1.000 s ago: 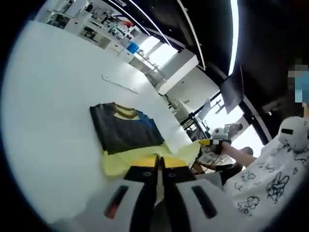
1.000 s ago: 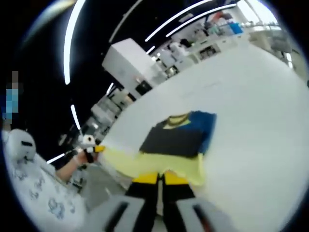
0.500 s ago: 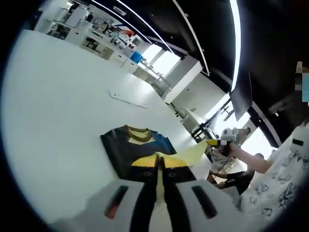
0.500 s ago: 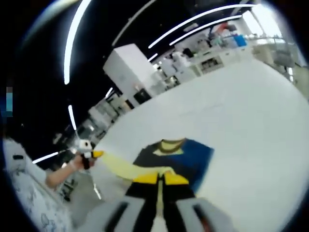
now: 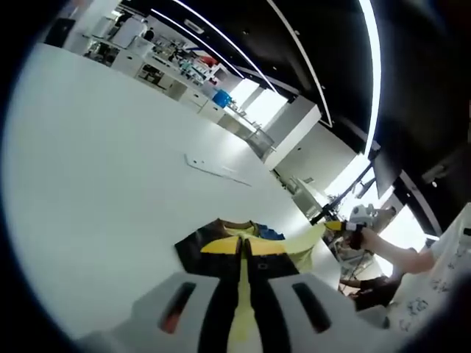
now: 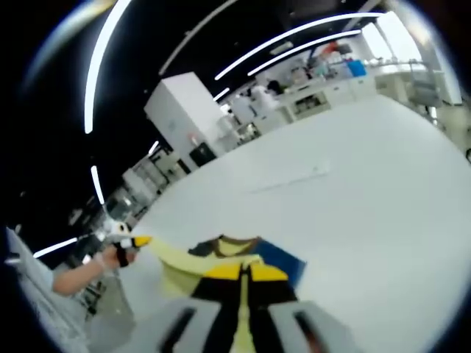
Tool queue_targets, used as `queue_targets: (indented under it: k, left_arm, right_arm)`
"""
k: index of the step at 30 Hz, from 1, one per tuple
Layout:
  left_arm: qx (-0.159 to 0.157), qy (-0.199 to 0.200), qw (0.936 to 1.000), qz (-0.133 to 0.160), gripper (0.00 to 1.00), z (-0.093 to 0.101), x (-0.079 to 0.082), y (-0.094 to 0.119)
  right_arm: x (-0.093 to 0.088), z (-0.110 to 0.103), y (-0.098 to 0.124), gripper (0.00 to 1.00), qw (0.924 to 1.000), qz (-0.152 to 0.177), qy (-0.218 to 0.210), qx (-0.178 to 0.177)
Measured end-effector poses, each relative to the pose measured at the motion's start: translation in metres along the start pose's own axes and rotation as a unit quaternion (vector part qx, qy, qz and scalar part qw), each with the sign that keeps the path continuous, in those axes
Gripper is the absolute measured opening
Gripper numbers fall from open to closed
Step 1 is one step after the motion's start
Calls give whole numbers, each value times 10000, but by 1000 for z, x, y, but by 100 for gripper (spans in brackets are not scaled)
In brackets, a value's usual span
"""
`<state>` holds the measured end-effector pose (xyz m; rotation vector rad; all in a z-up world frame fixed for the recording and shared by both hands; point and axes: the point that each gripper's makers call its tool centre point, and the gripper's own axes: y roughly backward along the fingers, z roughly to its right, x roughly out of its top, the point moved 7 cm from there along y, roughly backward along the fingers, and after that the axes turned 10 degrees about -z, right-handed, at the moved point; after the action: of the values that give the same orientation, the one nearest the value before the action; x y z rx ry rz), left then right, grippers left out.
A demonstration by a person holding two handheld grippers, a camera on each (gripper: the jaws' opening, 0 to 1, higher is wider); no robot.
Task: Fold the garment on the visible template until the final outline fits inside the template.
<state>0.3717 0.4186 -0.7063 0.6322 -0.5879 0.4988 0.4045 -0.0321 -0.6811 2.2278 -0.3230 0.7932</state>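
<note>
A yellow, black and blue garment [image 5: 221, 237] lies on the white table [image 5: 96, 169]. Its yellow hem is lifted off the table and stretched between both grippers. My left gripper [image 5: 243, 246] is shut on one corner of the yellow hem. In the right gripper view the garment [image 6: 243, 248] shows its collar and a blue sleeve beyond the jaws, and my right gripper [image 6: 243, 271] is shut on the other corner of the hem. Each view also catches the other gripper: the right gripper [image 5: 346, 226] at the right and the left gripper [image 6: 125, 243] at the left, both held by a hand.
A thin white strip [image 5: 217, 168] lies flat on the table beyond the garment, also the strip [image 6: 294, 176] in the right gripper view. Benches and shelves with lab gear [image 5: 169, 55] line the far side of the room. A person's patterned sleeve [image 5: 434, 294] is at the right.
Both grippers have carried the yellow hem up and forward over the dark part of the garment, which now shows much less. Both views tilted up toward the far table.
</note>
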Motion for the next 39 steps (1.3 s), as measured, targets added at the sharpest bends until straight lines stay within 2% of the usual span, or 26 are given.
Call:
queue_targets:
  k: [5, 13, 19, 27, 32, 36, 37, 39]
  left_arm:
    - [142, 245, 9996, 44, 0, -16, 0, -14]
    - [307, 502, 9983, 32, 0, -37, -4, -32]
    - [414, 638, 9971, -69, 0, -49, -11, -43]
    - [570, 815, 9949, -176, 0, -64, -20, -48]
    - [676, 720, 9946, -314, 0, -64, -26, -50]
    - [603, 674, 9954, -307, 0, -64, -26, -49]
    - [529, 602, 9963, -323, 0, -63, -26, -49]
    - [590, 265, 9971, -400, 1, -63, -26, -47]
  right_arm:
    - [4, 15, -23, 0, 9999, -113, -49, -87]
    - [-2, 41, -49, 0, 9988, -339, -218, -261]
    - [-14, 53, -63, 0, 9973, -475, -406, -377]
    - [-25, 59, -70, 0, 9958, -554, -550, -477]
    - [-30, 58, -73, 0, 9950, -589, -619, -519]
    - [-33, 53, -72, 0, 9951, -619, -598, -492]
    - [-33, 53, -72, 0, 9954, -615, -569, -471]
    - [-34, 51, -71, 0, 9956, -637, -521, -439]
